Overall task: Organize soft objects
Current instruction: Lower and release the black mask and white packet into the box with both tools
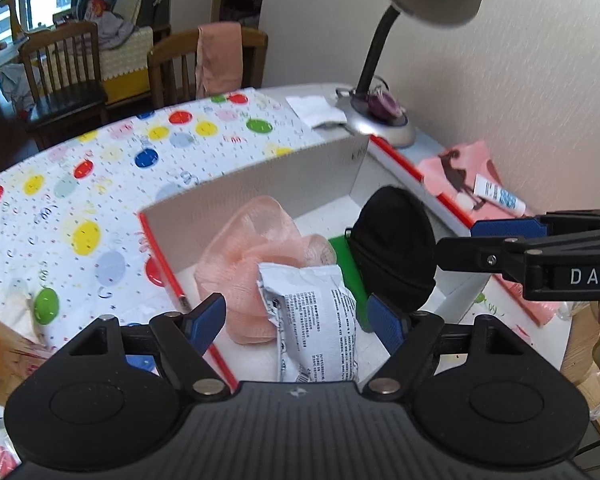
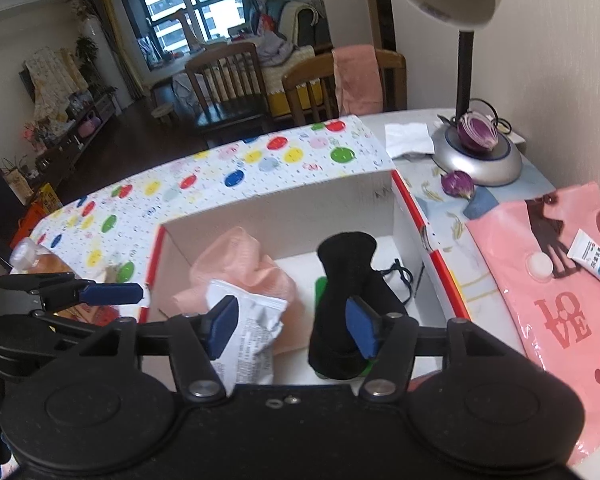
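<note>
Box (image 2: 410, 216), frame centre, held pink mesh puff (image 1: 256, 240), white packet (image 1: 320, 320) and black pouch (image 2: 348, 292), apparently gathered as sorted softs; left gripper (image 1: 298, 320) and right gripper (image 2: 292, 328) both hung open, empty.

pink mesh puff (image 1: 256, 248) | white packet (image 1: 320, 320) | black pouch (image 1: 396, 248) | inside box (image 1: 260, 184)

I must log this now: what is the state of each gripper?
Left gripper: open, holding nothing, over the box.
Right gripper: open, holding nothing.
</note>
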Available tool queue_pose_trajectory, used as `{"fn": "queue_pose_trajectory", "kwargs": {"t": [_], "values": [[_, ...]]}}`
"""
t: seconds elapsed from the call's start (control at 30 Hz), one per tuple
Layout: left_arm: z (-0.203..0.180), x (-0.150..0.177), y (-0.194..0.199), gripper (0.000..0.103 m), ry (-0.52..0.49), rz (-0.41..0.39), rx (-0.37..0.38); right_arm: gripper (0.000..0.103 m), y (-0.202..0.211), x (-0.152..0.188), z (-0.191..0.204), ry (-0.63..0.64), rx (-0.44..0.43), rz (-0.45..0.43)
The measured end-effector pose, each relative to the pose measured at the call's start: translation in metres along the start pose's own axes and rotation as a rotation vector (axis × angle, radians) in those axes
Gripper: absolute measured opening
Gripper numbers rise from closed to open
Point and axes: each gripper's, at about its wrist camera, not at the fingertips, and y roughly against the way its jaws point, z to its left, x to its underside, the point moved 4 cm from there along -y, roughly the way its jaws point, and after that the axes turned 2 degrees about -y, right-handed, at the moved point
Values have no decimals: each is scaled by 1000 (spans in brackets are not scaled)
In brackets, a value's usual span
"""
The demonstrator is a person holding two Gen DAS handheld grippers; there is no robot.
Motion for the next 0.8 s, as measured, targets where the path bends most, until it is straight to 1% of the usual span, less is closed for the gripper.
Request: {"fn": "queue_pose_trajectory", "kwargs": {"t": [0.1,0.2,0.33,0.43,0.5,0.6,0.67,0.77,0.8], "values": [[4,0,16,78,3,-27,2,63,9,1,8,2,-2,-18],[9,2,31,78,16,-47,9,64,18,4,16,6,-11,-28],[16,3,53,78,20,-86,10,69,27,8,30,15,-23,-43],[22,6,70,78,23,-115,9,73,33,11,42,22,-16,-61],[27,8,80,78,29,-130,11,73,37,13,51,24,-25,-73],[36,14,93,78,43,-149,12,81,42,18,66,28,-41,-90],[43,18,103,78,49,-164,7,82,45,21,78,35,-55,-97],[55,26,119,84,58,-187,-7,85,49,26,96,47,-75,-116],[60,28,124,84,62,-193,-10,86,51,27,101,46,-83,-121]]}}
